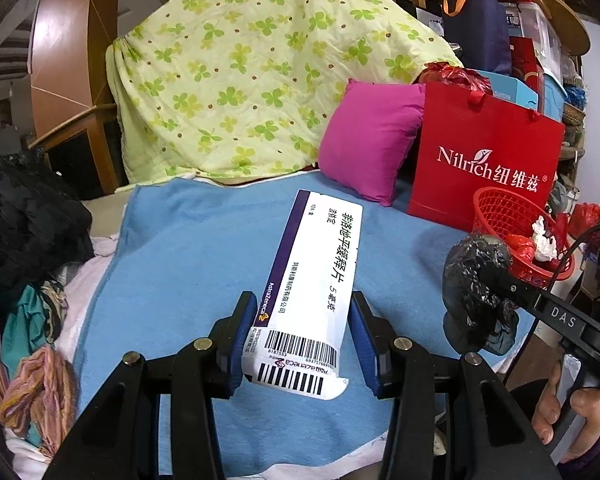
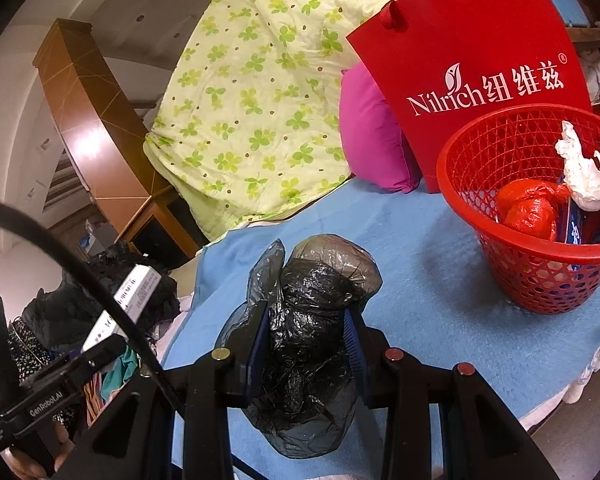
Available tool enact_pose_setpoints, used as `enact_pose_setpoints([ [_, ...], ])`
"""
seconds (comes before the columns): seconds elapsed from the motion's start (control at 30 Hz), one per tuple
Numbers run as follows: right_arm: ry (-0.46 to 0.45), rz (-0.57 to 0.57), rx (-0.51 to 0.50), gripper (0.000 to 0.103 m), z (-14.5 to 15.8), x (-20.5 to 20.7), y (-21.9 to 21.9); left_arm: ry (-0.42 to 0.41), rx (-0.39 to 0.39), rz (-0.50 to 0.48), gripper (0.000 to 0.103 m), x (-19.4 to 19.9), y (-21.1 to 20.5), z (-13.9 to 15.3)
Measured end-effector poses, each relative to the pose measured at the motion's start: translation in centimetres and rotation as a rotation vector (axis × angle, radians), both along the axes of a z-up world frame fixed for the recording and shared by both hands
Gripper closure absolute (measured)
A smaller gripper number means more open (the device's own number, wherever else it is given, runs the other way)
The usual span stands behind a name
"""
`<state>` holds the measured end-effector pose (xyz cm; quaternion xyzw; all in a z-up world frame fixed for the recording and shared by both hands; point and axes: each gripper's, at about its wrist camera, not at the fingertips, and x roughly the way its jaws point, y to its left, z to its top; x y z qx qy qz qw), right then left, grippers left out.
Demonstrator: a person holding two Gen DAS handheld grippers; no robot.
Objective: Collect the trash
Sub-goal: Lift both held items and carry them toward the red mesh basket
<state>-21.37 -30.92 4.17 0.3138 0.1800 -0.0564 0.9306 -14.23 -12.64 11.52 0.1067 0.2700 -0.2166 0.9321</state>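
Blue blanket [image 2: 420, 280] lies open before our red basket [image 2: 540, 280] near its edge. Our left gripper [image 1: 300, 336] pinches a medicine box [image 1: 316, 272], our right gripper [image 2: 308, 344] a black bag [image 2: 312, 320], both angled downward.

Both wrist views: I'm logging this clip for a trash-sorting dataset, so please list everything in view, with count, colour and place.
medicine box: one, white with purple edge, held in left gripper
plastic bag bundle: one, black, held in right gripper
basket: one, red, on blue blanket, right
crumpled tissue: one, white, in basket
tied bag: one, red, in basket
blue blanket: one, under everything
gift bag: one, red, behind basket
pillow: one, magenta, beside gift bag
quilt: one, pale green clover print, at back
clothes pile: mixed colours, left
left gripper: shut on box
right gripper: shut on bundle
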Motion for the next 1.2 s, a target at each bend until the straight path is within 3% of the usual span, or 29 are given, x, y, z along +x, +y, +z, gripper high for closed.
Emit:
enact_pose_setpoints([
  [0.23, -0.012, 0.001, -0.004, 0.064, 0.1, -0.3, -0.3, -0.037, 0.019, 0.016, 0.055, -0.8, -0.2, 0.7],
  [1.2, -0.062, -0.037, 0.009, 0.064, 0.5, -3.5, -0.2, -0.054, 0.056, -0.035, 0.055, -2.0, -1.8, 1.0],
])
